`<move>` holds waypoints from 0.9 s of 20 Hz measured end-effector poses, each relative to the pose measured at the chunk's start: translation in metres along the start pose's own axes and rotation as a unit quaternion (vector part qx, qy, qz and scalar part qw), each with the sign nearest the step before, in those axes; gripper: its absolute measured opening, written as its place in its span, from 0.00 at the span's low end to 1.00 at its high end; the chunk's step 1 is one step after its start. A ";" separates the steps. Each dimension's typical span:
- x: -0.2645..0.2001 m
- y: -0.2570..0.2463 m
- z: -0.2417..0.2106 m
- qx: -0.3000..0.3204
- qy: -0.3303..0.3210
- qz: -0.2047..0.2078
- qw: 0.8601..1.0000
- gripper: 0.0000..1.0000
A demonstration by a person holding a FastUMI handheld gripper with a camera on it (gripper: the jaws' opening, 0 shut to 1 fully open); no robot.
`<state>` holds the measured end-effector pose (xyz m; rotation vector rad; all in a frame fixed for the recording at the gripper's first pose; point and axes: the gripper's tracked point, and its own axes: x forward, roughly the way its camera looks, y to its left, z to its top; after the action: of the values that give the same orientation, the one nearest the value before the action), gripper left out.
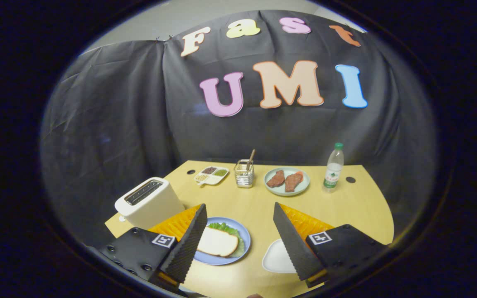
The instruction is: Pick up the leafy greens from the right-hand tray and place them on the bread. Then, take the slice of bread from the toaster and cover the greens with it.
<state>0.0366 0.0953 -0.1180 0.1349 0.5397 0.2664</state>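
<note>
My gripper (240,211) hangs open above the yellow table, nothing between its fingers (191,240). Just below and between them lies a blue plate (244,238). On it a slice of bread (218,242) rests on top of leafy greens (224,227), whose green edge sticks out behind and to the right of the slice. A white toaster (149,201) stands left of the plate, beyond the left finger; its slots look dark. A white tray (275,258) lies right of the plate, partly hidden by the right finger.
At the far side of the table (346,211) stand a divided dish of condiments (211,174), a wire holder with a utensil (244,173), a pale green plate with two pieces of meat (286,181) and a water bottle (333,167).
</note>
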 end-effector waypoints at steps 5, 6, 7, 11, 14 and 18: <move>-0.045 -0.037 0.047 -0.031 -0.087 -0.067 0.993 1.00; -0.055 -0.044 0.055 -0.046 -0.107 -0.081 0.990 1.00; -0.065 -0.049 0.062 -0.058 -0.122 -0.093 0.986 1.00; -0.086 -0.064 0.062 -0.049 -0.138 -0.112 0.983 1.00; -0.096 -0.080 0.070 -0.051 -0.156 -0.141 0.976 1.00; -0.100 -0.087 0.080 -0.049 -0.171 -0.152 0.972 1.00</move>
<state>0.0144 -0.0211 -0.0185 0.0000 0.1986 -0.0309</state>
